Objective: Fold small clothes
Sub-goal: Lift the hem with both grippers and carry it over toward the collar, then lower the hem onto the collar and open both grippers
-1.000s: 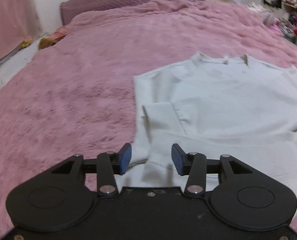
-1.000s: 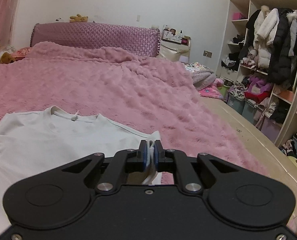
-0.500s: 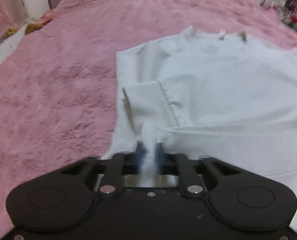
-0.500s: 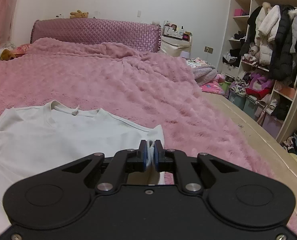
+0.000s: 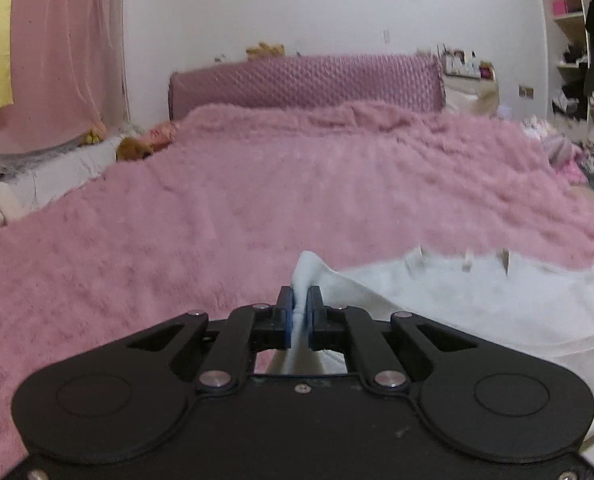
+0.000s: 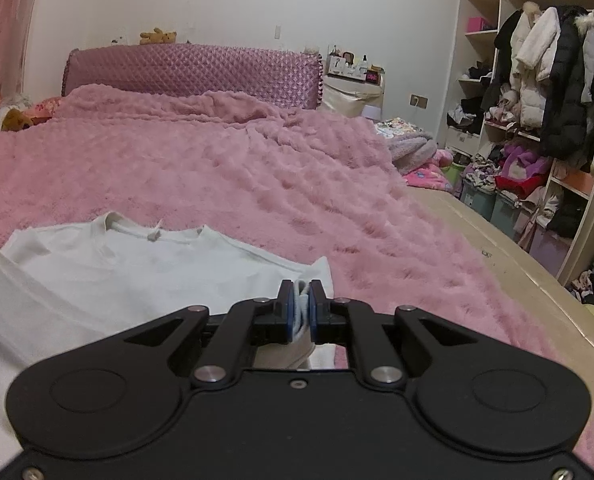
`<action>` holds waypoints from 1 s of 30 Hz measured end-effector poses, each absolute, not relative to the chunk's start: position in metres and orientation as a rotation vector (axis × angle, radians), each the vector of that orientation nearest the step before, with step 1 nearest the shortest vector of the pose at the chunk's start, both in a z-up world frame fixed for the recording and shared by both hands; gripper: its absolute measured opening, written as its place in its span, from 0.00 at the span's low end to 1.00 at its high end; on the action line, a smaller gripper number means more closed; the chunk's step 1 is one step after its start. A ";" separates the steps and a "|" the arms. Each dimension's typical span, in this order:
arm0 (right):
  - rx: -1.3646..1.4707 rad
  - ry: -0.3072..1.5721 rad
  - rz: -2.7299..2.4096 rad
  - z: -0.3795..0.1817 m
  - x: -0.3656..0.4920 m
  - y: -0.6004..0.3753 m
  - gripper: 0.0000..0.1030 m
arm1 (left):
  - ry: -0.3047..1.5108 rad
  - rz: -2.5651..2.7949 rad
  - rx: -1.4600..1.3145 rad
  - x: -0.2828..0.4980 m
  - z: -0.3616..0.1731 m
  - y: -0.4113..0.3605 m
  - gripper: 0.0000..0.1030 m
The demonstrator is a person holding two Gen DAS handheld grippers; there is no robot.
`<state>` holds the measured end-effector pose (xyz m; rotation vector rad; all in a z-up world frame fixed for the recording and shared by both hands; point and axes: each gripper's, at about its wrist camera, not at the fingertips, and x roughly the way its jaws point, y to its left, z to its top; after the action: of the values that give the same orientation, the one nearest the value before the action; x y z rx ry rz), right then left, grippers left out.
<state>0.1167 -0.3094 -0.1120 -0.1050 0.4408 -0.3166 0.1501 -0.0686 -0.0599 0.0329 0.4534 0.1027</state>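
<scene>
The left gripper (image 5: 299,307) has its jaws drawn nearly together on a bunched fold of the white top (image 5: 477,300), with only the thickness of the cloth between the blue pads (image 5: 288,316). The pinched cloth rises in a small peak just ahead of the jaws and hangs down behind them through the gap in the black frame. To the right of these jaws the rest of the garment spreads over the pink blanket (image 5: 217,220) on the bed, its neckline lying ahead and to the right, somewhat blurred. The right gripper (image 6: 300,305) likewise has its jaws closed down on a bunched edge of the white top (image 6: 137,264), the folded layers of cloth showing between its blue pads (image 6: 314,312) and trailing down behind them. To the left of these jaws the garment lies flat on the pink blanket (image 6: 257,168), with the collar ahead and to the left and a raised part of the cloth at the far left edge of the view. Right of these jaws, the blanket ends at the bare edge of the bed, and beyond that stands an open wardrobe (image 6: 537,80) hung with coats. Far ahead of both pairs of jaws stands the quilted purple headboard (image 6: 193,72).
</scene>
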 end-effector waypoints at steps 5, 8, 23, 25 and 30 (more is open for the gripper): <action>-0.136 0.405 -0.326 -0.105 0.137 -0.304 0.02 | 0.439 0.167 0.014 0.175 -0.062 -0.063 0.05; -0.148 0.379 -0.323 -0.102 0.153 -0.301 0.03 | 0.411 0.192 0.024 0.187 -0.065 -0.066 0.05; -0.135 0.479 -0.328 -0.138 0.235 -0.333 0.01 | 0.499 0.240 0.088 0.249 -0.120 -0.072 0.06; -0.098 0.541 -0.251 -0.148 0.225 -0.344 0.04 | 0.530 0.241 0.088 0.251 -0.128 -0.069 0.06; 0.016 0.620 -0.135 -0.153 0.212 -0.359 0.26 | 0.544 0.233 0.051 0.251 -0.125 -0.063 0.06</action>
<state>0.2117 -0.3594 -0.1533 0.0158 0.6202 -0.1353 0.2506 -0.0629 -0.1248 0.0506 0.5438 0.2332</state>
